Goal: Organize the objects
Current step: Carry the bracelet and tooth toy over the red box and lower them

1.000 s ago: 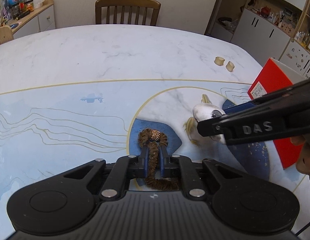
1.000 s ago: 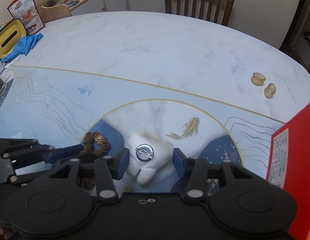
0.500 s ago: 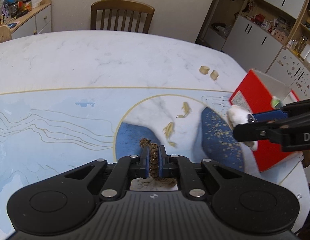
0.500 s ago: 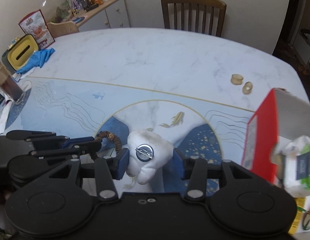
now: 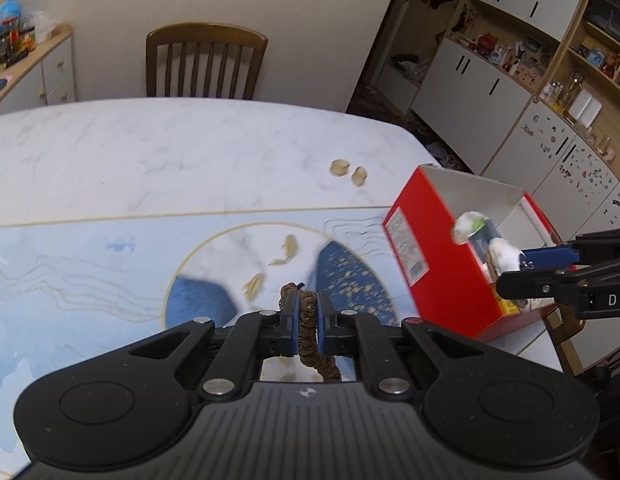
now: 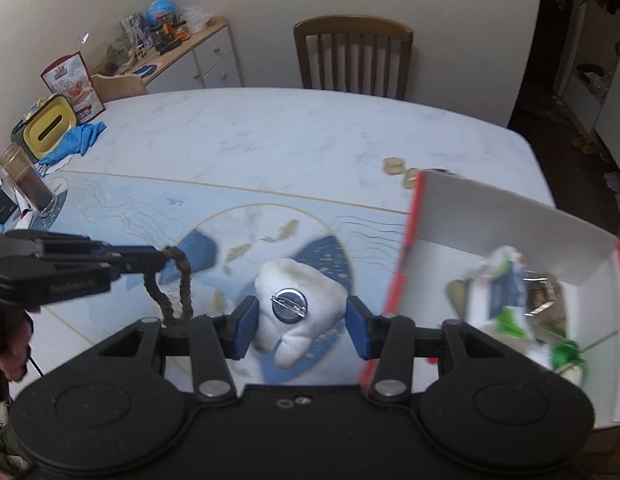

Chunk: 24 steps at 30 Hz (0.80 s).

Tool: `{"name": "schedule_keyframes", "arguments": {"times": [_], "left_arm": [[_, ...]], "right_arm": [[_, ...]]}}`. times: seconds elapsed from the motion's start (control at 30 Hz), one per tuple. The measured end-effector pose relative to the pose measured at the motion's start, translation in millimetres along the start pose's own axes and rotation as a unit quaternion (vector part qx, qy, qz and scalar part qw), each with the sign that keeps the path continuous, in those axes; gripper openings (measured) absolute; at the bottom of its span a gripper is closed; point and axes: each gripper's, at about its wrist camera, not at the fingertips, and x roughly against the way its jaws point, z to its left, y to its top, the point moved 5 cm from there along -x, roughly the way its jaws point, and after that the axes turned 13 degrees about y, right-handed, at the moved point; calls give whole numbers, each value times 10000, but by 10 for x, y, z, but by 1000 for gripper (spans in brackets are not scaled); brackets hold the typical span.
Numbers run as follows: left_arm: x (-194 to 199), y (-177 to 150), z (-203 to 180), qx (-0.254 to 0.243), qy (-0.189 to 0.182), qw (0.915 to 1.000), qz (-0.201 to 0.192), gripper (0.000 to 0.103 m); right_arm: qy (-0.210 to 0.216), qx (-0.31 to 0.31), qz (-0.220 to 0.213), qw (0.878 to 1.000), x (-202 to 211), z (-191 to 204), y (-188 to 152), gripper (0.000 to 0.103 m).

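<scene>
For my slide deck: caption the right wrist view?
Right claw carries a white plush tooth toward the red box.

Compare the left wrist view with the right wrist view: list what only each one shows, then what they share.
Left wrist only: the white cupboards and shelves.

Right wrist only: the yellow container, blue cloth and glass jar.

Both: the left tool shut on the brown hair tie, the right tool gripping the white plush tooth, the red box and the chair.
</scene>
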Motion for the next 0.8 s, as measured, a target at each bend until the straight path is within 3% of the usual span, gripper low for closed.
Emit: {"name": "schedule_keyframes", "arguments": {"times": [0.8], "left_arm": [[55, 663, -1692, -555, -401, 9973, -281, 8]], "right_arm": [[-205, -300, -229, 9991, 833, -1259, -338, 46]]}}
